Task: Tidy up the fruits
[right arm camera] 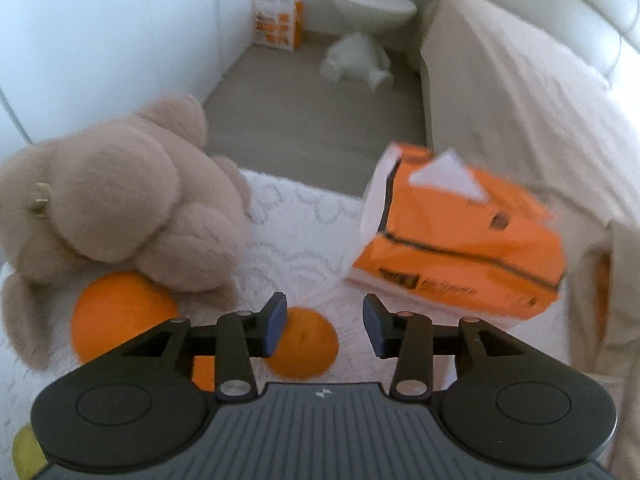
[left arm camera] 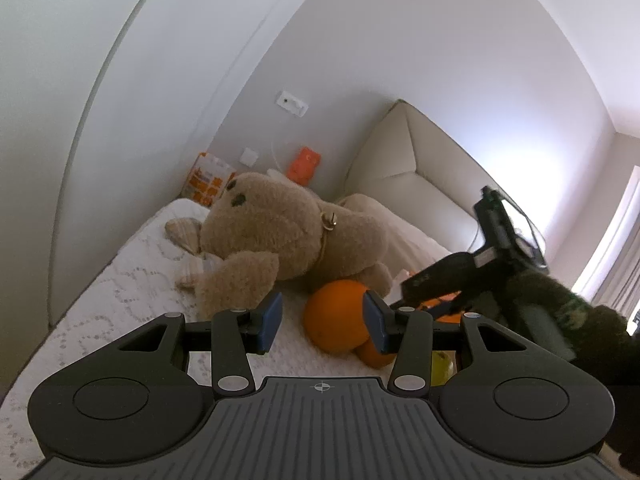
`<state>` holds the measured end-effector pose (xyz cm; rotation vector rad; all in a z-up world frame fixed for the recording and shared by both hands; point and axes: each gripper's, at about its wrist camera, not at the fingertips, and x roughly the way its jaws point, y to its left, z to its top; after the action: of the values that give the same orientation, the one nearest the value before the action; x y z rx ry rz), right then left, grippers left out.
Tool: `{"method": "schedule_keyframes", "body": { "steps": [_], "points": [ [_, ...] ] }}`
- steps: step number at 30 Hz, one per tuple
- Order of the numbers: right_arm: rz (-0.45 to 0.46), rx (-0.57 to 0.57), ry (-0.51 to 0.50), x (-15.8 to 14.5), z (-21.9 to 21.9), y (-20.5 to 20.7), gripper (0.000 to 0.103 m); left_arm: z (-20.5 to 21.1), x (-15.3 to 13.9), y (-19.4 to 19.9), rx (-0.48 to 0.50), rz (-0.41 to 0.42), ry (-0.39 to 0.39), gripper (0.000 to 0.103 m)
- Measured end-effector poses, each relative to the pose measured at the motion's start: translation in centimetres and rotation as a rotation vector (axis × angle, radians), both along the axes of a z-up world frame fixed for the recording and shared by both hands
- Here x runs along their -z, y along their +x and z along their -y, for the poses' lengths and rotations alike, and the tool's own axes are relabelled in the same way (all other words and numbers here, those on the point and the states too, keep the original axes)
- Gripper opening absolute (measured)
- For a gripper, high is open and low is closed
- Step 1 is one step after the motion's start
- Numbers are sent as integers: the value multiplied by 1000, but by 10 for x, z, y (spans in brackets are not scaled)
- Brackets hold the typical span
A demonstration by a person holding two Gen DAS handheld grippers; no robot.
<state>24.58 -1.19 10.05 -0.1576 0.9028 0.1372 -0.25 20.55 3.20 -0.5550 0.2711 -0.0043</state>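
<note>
In the left wrist view my left gripper (left arm camera: 322,324) is open and empty, low over the white lace bedspread (left arm camera: 120,300). A large orange (left arm camera: 334,316) lies just ahead between its fingers, against the teddy bear. A smaller orange (left arm camera: 374,354) and a yellow-green fruit (left arm camera: 442,368) lie to its right. My right gripper (left arm camera: 416,286) shows at the right. In the right wrist view my right gripper (right arm camera: 324,324) is open and empty above a small orange (right arm camera: 304,346). The large orange (right arm camera: 120,320) lies to its left, under the bear. A yellow fruit (right arm camera: 24,456) shows at the bottom left.
A tan teddy bear (left arm camera: 280,236) (right arm camera: 120,200) lies on the bedspread beside the fruit. An orange and white tissue pack (right arm camera: 460,232) lies to the right. A beige sofa (right arm camera: 520,80), a white side table (right arm camera: 372,4) and an orange bag (right arm camera: 278,20) stand beyond.
</note>
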Motion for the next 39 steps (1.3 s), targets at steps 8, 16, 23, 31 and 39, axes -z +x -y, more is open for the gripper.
{"method": "schedule_keyframes", "body": {
  "steps": [8, 16, 23, 31, 39],
  "points": [
    [-91, -10, 21, 27, -2, -4, 48, 7, -10, -18, 3, -13, 44, 49],
    [185, -70, 196, -27, 35, -129, 48, 50, -19, -28, 110, -72, 154, 49],
    [244, -59, 302, 4, 94, -229, 48, 123, -16, -26, 286, -164, 313, 49],
    [405, -28, 176, 39, 116, -282, 46, 126, -3, -35, 154, -237, 362, 49],
    [503, -92, 321, 56, 135, -273, 46, 117, -5, -30, 94, -265, 341, 49]
  ]
}}
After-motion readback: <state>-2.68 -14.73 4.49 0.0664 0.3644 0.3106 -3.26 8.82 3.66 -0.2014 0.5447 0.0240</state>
